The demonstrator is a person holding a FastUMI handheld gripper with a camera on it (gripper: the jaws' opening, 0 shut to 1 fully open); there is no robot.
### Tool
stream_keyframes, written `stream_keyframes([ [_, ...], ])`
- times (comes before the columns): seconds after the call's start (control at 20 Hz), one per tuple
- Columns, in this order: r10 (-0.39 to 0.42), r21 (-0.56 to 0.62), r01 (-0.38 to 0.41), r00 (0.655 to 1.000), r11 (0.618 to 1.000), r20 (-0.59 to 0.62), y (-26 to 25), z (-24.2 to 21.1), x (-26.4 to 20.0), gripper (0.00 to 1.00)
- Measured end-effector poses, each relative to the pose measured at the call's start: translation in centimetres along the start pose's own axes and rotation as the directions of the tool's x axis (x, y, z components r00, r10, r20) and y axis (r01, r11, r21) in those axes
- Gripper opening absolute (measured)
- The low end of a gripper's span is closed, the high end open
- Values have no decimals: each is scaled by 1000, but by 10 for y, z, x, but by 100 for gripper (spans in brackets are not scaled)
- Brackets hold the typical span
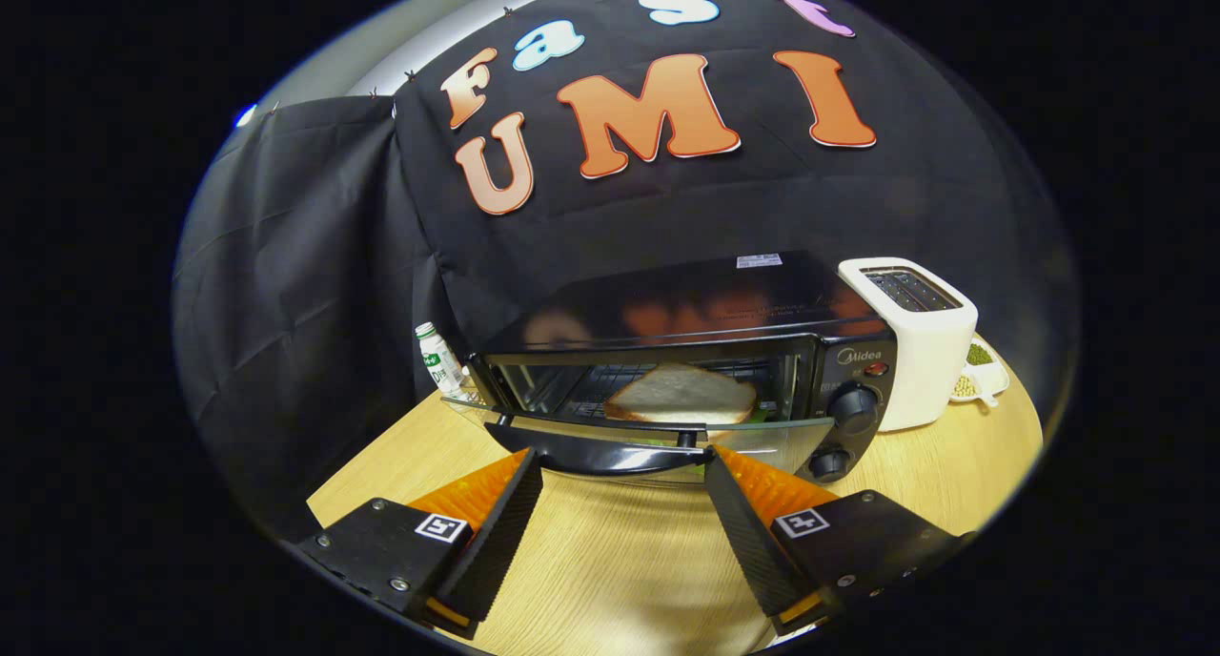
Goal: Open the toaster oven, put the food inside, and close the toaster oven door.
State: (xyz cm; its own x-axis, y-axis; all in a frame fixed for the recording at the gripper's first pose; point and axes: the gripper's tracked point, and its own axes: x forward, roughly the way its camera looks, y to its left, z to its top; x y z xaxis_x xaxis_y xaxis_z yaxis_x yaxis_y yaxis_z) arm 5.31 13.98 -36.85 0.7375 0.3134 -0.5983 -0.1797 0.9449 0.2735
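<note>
We hold the gripper [620,465] with fingers spread wide, gripping nothing, at the handle [600,454] of the lowered toaster oven door [762,437], likely to close it, since the bread slice [681,396] lies inside

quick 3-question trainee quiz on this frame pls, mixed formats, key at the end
1. True or false: the toaster oven door is fully shut.
2. Where is the slice of bread? A) on the wooden table B) inside the oven, on the rack C) held in the claw
3. Fill in: the white toaster stands on the oven's ___ side (knob side or bottle side).

Key: 1 false, the door hangs open with its handle just ahead of the open claw's tips. 2 B. 3 knob side; the small bottle is at the other end.
</note>
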Motion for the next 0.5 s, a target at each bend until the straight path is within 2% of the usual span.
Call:
stream_keyframes([
  [0.25, -22, 1, 22, 999, 1000, 41, -7, 18, -1, 99],
  [0.5, -102, -22, 104, 992, 994, 79, -30, 34, 13, 99],
])
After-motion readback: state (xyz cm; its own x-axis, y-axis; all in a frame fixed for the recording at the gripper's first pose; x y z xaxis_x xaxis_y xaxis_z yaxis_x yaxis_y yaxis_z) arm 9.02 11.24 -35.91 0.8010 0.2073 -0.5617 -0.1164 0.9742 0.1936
